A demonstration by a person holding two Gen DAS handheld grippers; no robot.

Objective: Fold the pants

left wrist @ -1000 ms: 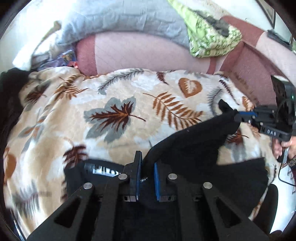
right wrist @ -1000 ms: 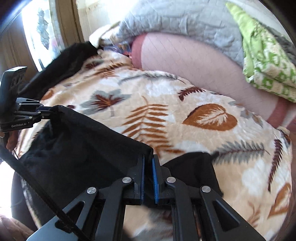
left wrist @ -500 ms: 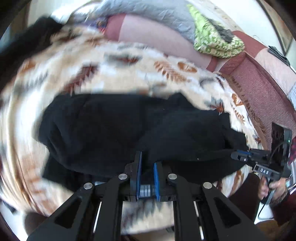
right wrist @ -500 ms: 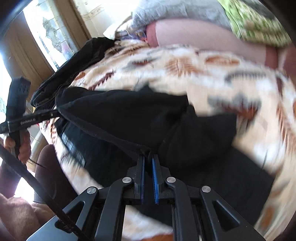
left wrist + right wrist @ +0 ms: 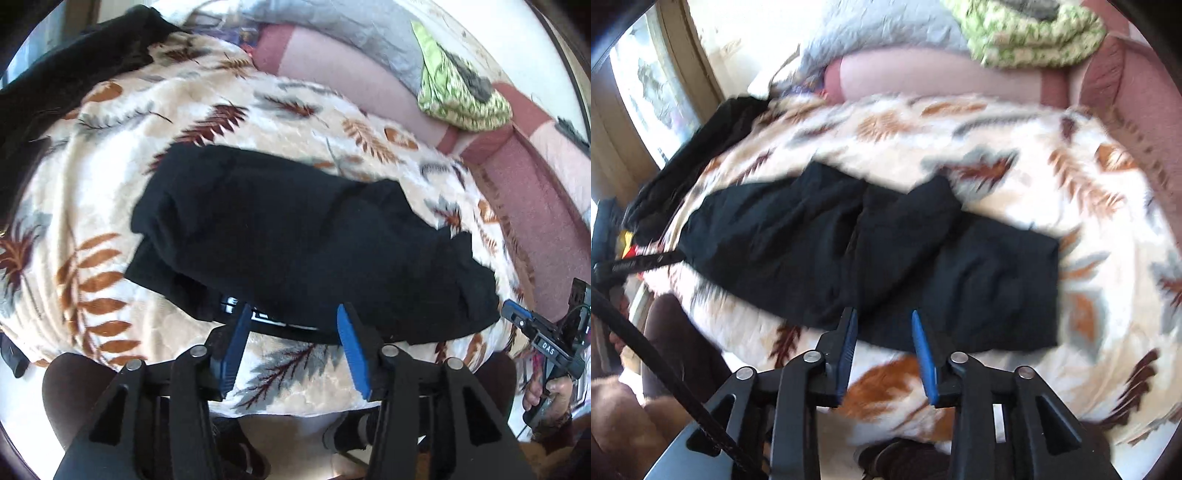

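Black pants (image 5: 295,236) lie folded across a leaf-patterned blanket (image 5: 207,96), one layer over another, with a white label showing at the near edge. In the right wrist view the pants (image 5: 886,251) lie the same way. My left gripper (image 5: 291,314) is open and empty, just above the near edge of the pants. My right gripper (image 5: 882,317) is open and empty at the near edge too. The right gripper also shows at the far right of the left wrist view (image 5: 517,314).
A pink sofa back (image 5: 351,74) runs behind the blanket, with a grey quilt (image 5: 332,33) and a green patterned cloth (image 5: 458,96) on it. Other dark clothing (image 5: 55,85) lies at the left end. A window (image 5: 653,96) is at the left.
Both grippers held the pants' edge and carried it toward the near side, folding the pants over. Both have now opened and let the cloth go, and it lies flat.
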